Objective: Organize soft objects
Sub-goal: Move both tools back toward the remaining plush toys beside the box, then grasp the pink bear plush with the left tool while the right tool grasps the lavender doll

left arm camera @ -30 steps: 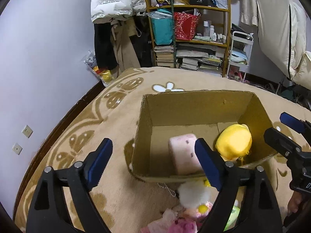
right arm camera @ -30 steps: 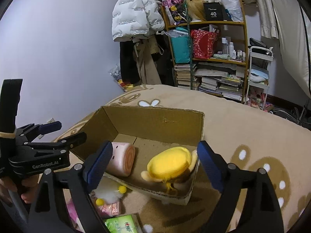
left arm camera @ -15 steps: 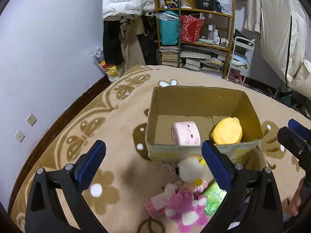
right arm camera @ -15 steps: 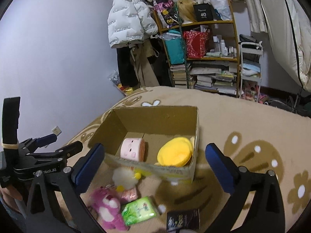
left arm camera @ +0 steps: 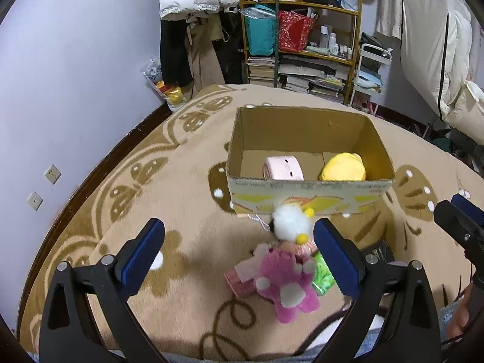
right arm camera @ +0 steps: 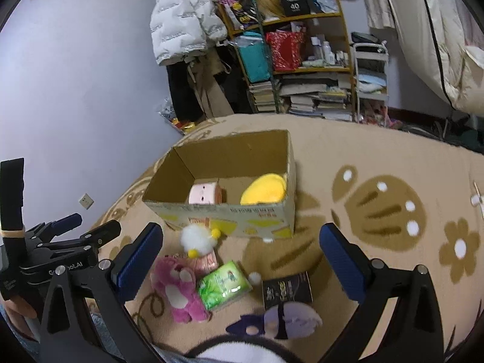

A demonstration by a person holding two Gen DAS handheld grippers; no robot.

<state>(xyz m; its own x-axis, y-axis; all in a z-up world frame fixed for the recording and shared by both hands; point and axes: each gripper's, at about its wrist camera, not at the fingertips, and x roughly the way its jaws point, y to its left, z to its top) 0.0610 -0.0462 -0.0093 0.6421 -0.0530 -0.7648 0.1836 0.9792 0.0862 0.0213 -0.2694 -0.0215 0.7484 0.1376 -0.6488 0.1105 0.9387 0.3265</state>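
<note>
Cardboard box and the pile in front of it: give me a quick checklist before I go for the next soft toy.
1. Left hand-held gripper empty, jaws wide apart: ok.
2. Right hand-held gripper empty, jaws wide apart: ok.
3. Cardboard box upright and open on top, with bare floor left beside the pink roll plush and yellow plush: ok.
4. Pink bear plush lies uncovered on the carpet, free to grasp: ok.
5. White pompom toy sits against the box front; whether its chain is caught on anything: cannot tell.
6. Green tissue pack lies against the bear: not ok for a clean single pick.
</note>
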